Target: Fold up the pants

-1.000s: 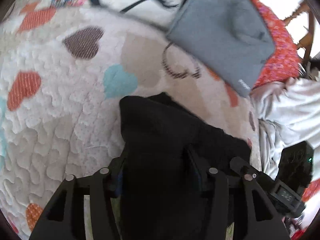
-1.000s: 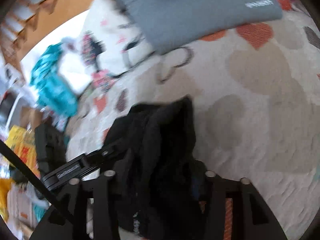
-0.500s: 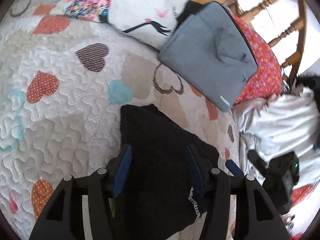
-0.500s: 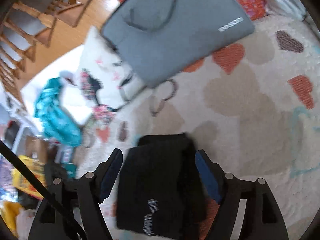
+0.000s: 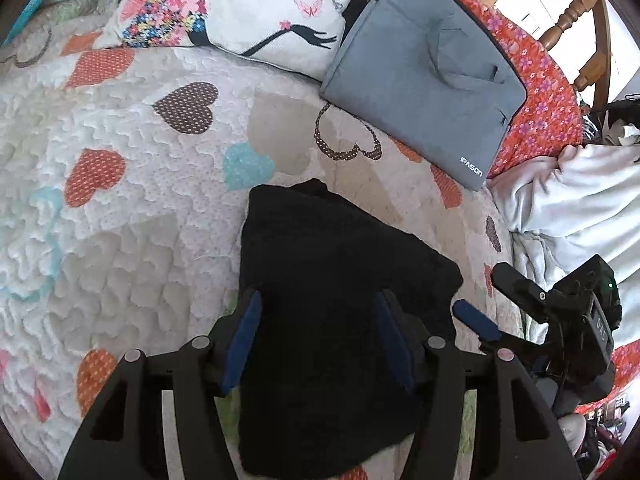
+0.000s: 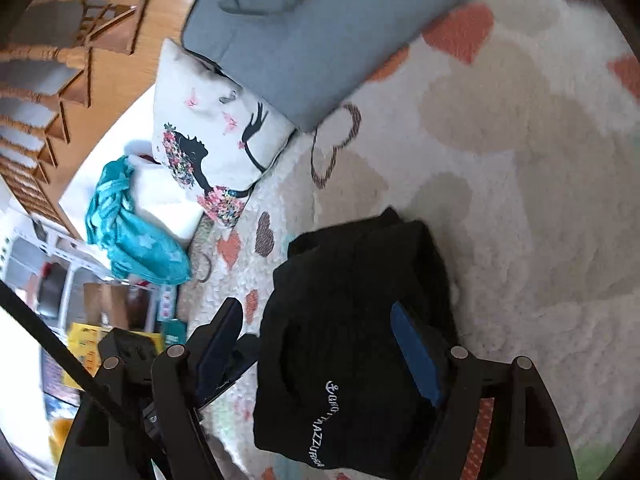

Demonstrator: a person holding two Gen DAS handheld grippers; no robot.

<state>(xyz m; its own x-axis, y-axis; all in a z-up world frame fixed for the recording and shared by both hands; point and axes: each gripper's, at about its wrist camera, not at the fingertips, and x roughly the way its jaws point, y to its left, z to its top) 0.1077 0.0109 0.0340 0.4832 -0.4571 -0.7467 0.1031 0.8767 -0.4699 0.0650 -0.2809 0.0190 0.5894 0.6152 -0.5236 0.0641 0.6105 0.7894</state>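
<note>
The black pants [image 5: 332, 304] lie folded in a compact bundle on the heart-patterned quilt [image 5: 120, 208]. My left gripper [image 5: 318, 336] is open, its blue-padded fingers apart above the bundle, holding nothing. In the right wrist view the same pants [image 6: 352, 344] show white lettering near the lower edge. My right gripper [image 6: 320, 344] is open too, its fingers spread over the bundle. The right gripper also shows at the right edge of the left wrist view [image 5: 560, 320].
A grey laptop bag [image 5: 428, 76] and a printed white cushion [image 5: 240, 8] lie at the far side of the quilt. White bedding [image 5: 572, 200] is heaped at right. A turquoise cloth [image 6: 132, 232] and wooden stairs [image 6: 48, 60] lie beyond the bed edge.
Both grippers were shut on the black pants a second ago. They have opened, let the bundle down on the quilt and drawn back and up from it.
</note>
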